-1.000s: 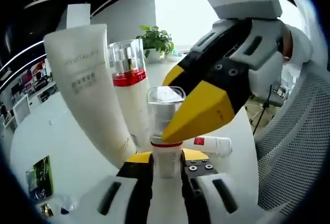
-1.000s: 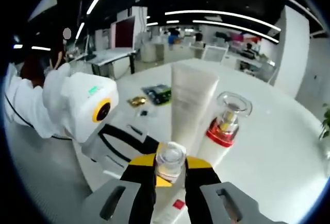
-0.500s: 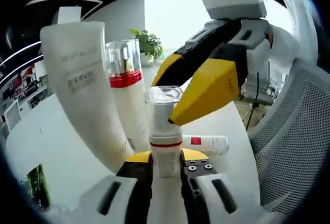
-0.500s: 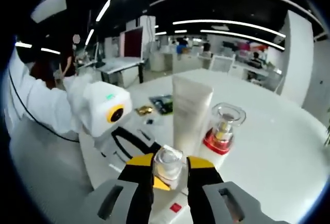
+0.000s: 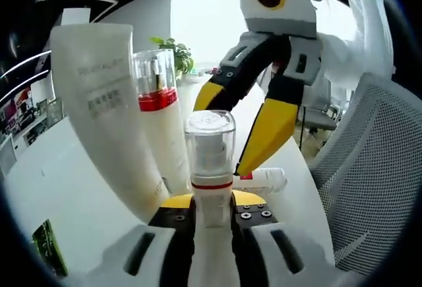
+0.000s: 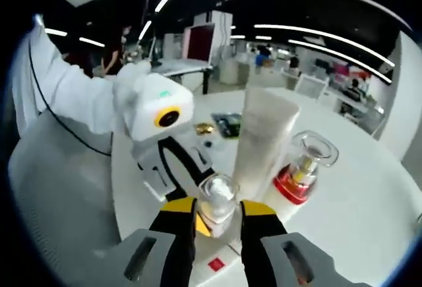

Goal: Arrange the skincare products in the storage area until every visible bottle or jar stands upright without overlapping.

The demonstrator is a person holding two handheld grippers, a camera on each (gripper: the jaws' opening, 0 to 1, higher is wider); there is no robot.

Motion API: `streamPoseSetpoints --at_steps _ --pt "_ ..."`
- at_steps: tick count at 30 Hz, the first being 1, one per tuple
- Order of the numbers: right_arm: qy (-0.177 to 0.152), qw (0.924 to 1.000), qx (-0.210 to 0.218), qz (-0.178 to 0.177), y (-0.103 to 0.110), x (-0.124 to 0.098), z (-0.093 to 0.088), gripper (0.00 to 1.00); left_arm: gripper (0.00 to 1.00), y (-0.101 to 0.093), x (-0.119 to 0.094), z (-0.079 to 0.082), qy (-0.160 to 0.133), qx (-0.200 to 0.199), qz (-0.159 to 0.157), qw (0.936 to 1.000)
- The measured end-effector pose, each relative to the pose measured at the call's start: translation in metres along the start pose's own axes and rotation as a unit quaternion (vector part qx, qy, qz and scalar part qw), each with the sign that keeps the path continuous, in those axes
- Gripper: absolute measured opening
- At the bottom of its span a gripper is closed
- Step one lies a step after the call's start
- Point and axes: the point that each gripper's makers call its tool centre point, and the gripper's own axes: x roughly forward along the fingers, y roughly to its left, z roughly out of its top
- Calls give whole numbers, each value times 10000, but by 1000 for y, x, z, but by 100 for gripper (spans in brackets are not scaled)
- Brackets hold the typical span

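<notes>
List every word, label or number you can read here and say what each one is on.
None can be read.
Tall white tube: grey print, too blurred to read.
Small bottle lying on the table: red label, too small.
Green packet: print, too small.
Bottle in the left gripper: no text seen.

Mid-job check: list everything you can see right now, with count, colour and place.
Pump bottle: one, white, clear cap, red band, upright between left gripper's jaws.
Tube: one, white, standing behind it.
Tall bottle: one, cream, red collar, clear cap, beside the tube.
Small bottle: one, white, red label, lying on the table.
Packets: green and gold, far side of the table.
Table: white.
Chair: grey mesh.
Plant: green.
Left gripper: shut on pump bottle.
Right gripper: around its cap.
</notes>
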Motion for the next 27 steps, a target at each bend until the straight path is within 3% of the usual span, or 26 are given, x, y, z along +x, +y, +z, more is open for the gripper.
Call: streamPoseSetpoints --at_steps 10,17,27 --pt "25 9999 88 -73 0 2 -3 14 18 1 1 1 32 86 10 10000" --pt "48 9998 142 -146 -1 2 -5 13 19 6 -1 -3 223 198 264 9992" --pt "103 9996 237 -149 0 2 -11 11 20 10 -6 -7 321 253 363 9985"
